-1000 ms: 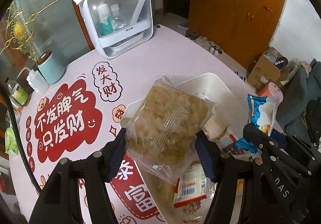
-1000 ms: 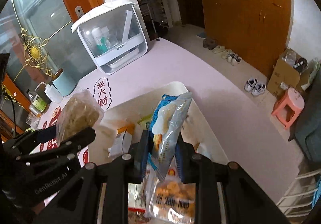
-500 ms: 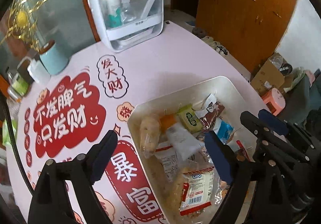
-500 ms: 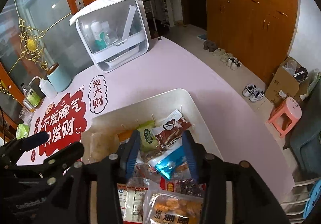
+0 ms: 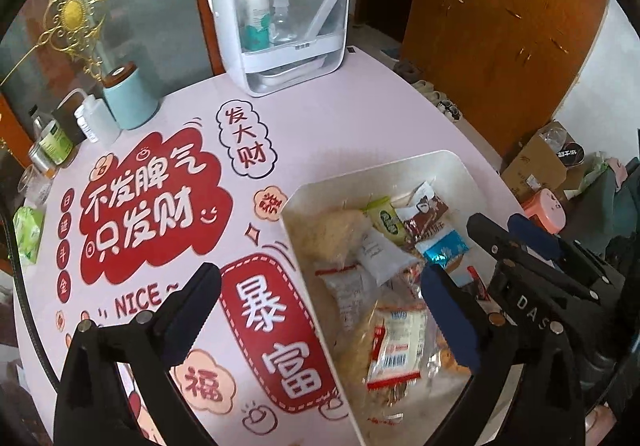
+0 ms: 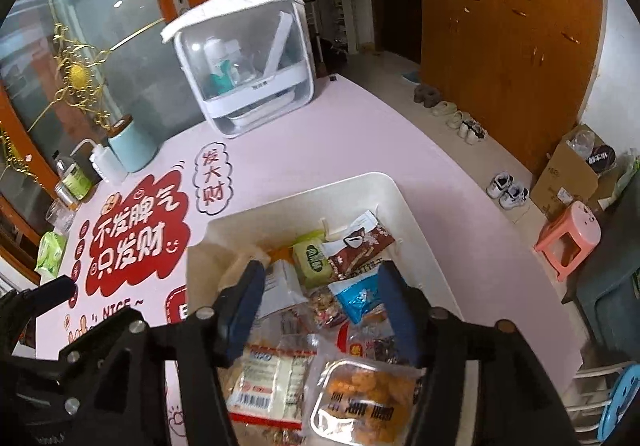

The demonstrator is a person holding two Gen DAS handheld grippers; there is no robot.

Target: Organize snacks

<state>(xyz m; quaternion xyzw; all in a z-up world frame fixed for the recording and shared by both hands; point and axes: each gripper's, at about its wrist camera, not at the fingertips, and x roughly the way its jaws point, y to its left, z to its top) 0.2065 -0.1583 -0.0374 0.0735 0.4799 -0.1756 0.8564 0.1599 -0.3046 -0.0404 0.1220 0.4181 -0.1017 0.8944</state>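
- Hovering above the white bin [image 5: 400, 170]: left tool [image 5: 320, 310], jaws just spread wide, empty.
- Right tool [image 6: 320, 294]: jaws just parted, nothing between them.
- Snack packets [image 6: 352, 246]: heaped inside the bin, at 5 o'clock on the pink counter [image 5: 320, 118].

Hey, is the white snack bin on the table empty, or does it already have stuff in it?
It already holds things. The white bin has many packets piled inside, including a blue packet and a brown one.
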